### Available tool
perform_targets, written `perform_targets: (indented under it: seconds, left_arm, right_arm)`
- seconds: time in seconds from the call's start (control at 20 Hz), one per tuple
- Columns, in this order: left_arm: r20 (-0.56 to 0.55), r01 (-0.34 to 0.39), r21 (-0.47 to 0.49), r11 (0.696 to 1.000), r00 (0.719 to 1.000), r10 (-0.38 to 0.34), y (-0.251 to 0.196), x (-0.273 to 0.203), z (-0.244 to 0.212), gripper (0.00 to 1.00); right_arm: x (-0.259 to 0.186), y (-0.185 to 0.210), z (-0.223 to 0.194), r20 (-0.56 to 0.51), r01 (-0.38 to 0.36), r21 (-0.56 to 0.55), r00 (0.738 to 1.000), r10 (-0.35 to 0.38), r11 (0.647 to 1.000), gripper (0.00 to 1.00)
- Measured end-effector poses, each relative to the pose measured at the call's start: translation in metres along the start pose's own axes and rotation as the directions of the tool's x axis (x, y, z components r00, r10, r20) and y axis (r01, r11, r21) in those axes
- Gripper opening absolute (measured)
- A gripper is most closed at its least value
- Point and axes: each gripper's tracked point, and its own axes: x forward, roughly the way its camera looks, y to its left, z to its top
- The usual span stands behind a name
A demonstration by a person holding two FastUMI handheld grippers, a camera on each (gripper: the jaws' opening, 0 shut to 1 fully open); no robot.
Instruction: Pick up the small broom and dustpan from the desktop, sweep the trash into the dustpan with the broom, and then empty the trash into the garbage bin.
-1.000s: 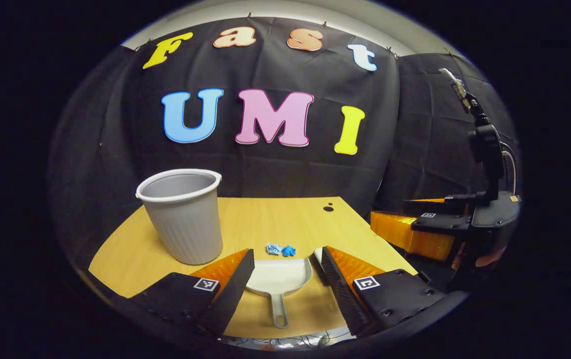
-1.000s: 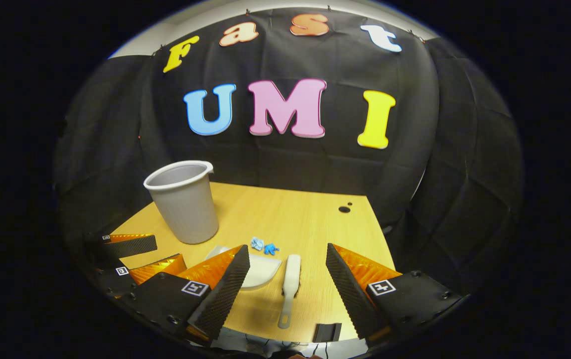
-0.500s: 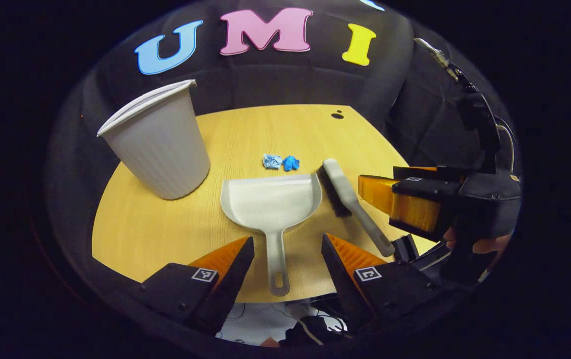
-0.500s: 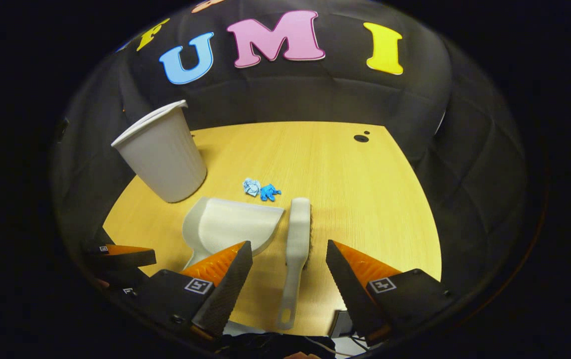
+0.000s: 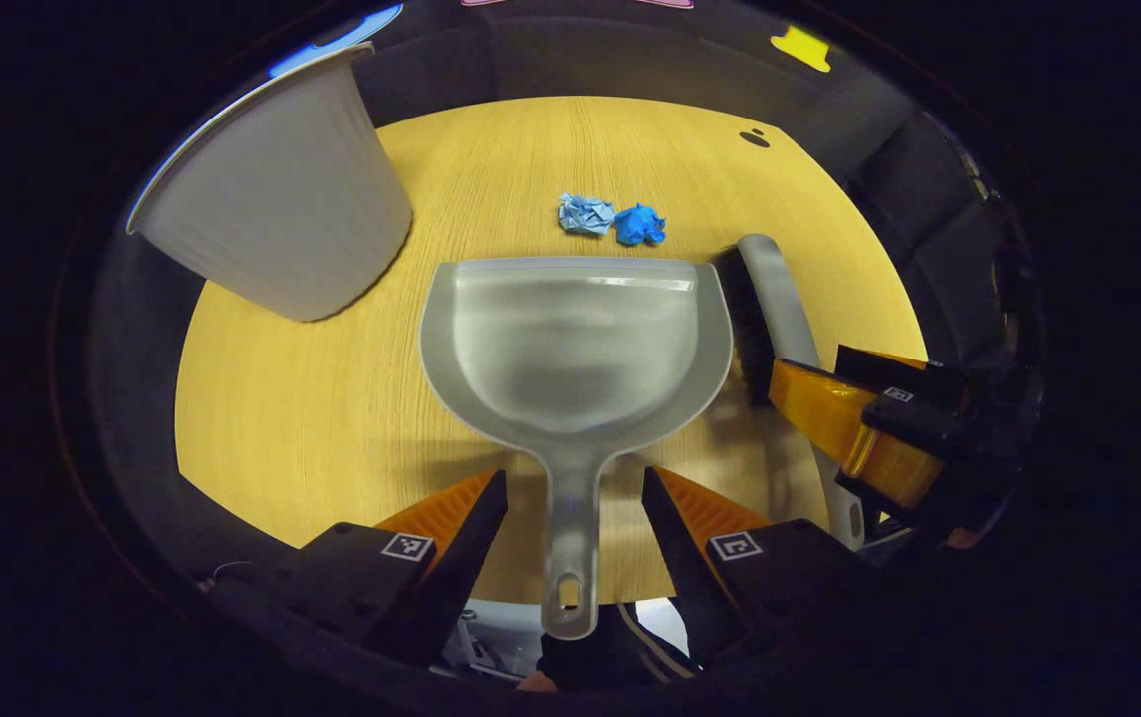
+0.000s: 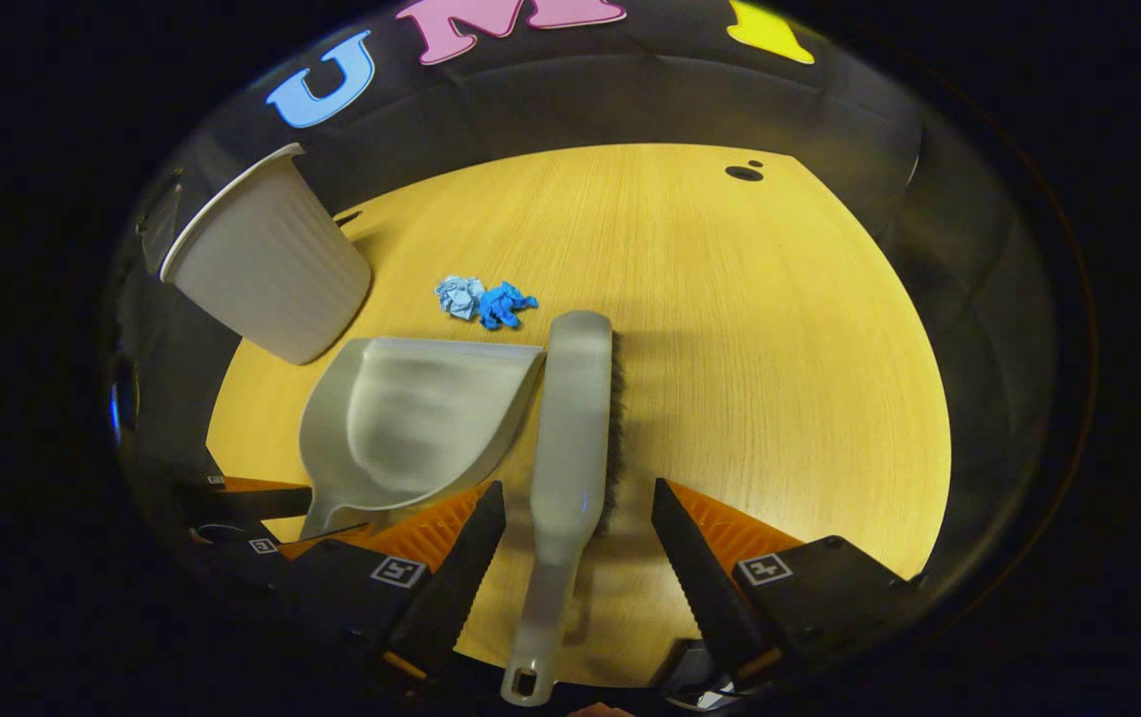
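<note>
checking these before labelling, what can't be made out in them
- Inside of the bin: both views show its outer wall, and it is blurred in the left gripper view.
- Dustpan floor: smeared by motion in both views.
- Broom bristles: dark and in shadow in the right gripper view; the right gripper covers the handle in the left gripper view.
- Trash: too small to tell the material.

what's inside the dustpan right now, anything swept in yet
The dustpan tray looks bare. Both bits of blue trash lie on the desk just beyond its front lip. The pan's inner surface is blurred, so a tiny scrap could go unseen.
</note>
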Motion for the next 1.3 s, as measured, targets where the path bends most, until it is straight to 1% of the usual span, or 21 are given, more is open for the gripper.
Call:
perform_targets:
  seconds: [0.1,0.25,0.45,0.5,0.55,0.7,0.75,0.8,0.85,0.9,0.95,1.1,1.15,1.2,1.3]
  left_arm:
    - [-0.016,-0.014,0.016,1.0,1.0,0.015,-0.004,0.001,0.008,0.83]
    - [-0.043,-0.038,0.035,0.999,0.998,0.04,-0.007,0.001,0.016,0.83]
    - [-0.052,-0.047,0.051,0.998,0.997,0.049,-0.004,0.012,0.03,0.83]
    - [-0.051,-0.049,0.062,0.997,0.997,0.052,-0.002,0.015,0.033,0.83]
    - [-0.047,-0.047,0.069,0.997,0.998,0.05,-0.001,0.018,0.036,0.83]
    - [-0.039,-0.002,0.051,0.999,0.999,0.004,-0.005,0.025,0.044,0.83]
    - [-0.036,0.022,0.044,0.999,0.999,-0.02,-0.004,0.024,0.045,0.83]
    - [-0.025,0.025,0.043,0.999,0.999,-0.024,-0.001,0.022,0.045,0.83]
    - [-0.035,0.03,0.058,0.998,0.999,-0.028,0.001,0.024,0.043,0.82]
    - [-0.039,0.033,0.082,0.996,0.999,-0.03,0.002,0.025,0.043,0.82]
    - [-0.042,0.033,0.095,0.995,0.999,-0.029,0.003,0.025,0.042,0.8]
    - [-0.058,0.034,0.093,0.995,0.998,-0.029,0.003,0.024,0.041,0.77]
    - [-0.062,0.036,0.091,0.995,0.998,-0.03,0.002,0.025,0.041,0.73]
    - [-0.06,0.037,0.091,0.995,0.998,-0.031,0.003,0.024,0.04,0.68]
    - [-0.039,0.038,0.094,0.995,0.999,-0.034,0.005,0.022,0.037,0.53]
  right_arm:
    - [0.012,-0.005,-0.009,-0.055,0.011,-0.017,0.998,-0.012,1.0,0.97]
    - [0.02,-0.009,-0.013,-0.092,0.023,-0.023,0.995,-0.025,0.999,0.97]
    - [0.023,-0.009,-0.009,-0.123,0.076,0.027,0.99,-0.072,0.997,0.97]
    - [0.023,-0.008,-0.011,-0.133,0.088,0.034,0.988,-0.083,0.996,0.94]
    - [0.023,-0.008,-0.011,-0.133,0.103,0.034,0.986,-0.097,0.994,0.97]
    - [0.023,-0.005,-0.02,-0.172,0.152,0.003,0.974,-0.149,0.988,0.96]
    - [0.023,-0.007,-0.024,-0.177,0.178,-0.013,0.968,-0.177,0.984,0.88]
    - [0.019,-0.006,-0.029,-0.174,0.193,-0.008,0.966,-0.192,0.981,0.93]
    - [0.02,-0.006,-0.027,-0.164,0.206,0.008,0.966,-0.202,0.979,0.83]
    - [0.019,-0.004,-0.026,-0.169,0.207,0.008,0.965,-0.202,0.978,0.78]
    - [0.021,-0.004,-0.028,-0.177,0.201,-0.004,0.964,-0.199,0.98,0.83]
    - [0.019,-0.004,-0.031,-0.21,0.187,-0.026,0.959,-0.188,0.982,0.82]
    - [0.019,-0.006,-0.032,-0.213,0.191,-0.029,0.958,-0.193,0.981,0.82]
    - [0.019,-0.006,-0.03,-0.208,0.189,-0.023,0.96,-0.189,0.982,0.76]
    - [0.016,-0.002,-0.035,-0.194,0.191,-0.014,0.962,-0.19,0.981,0.57]
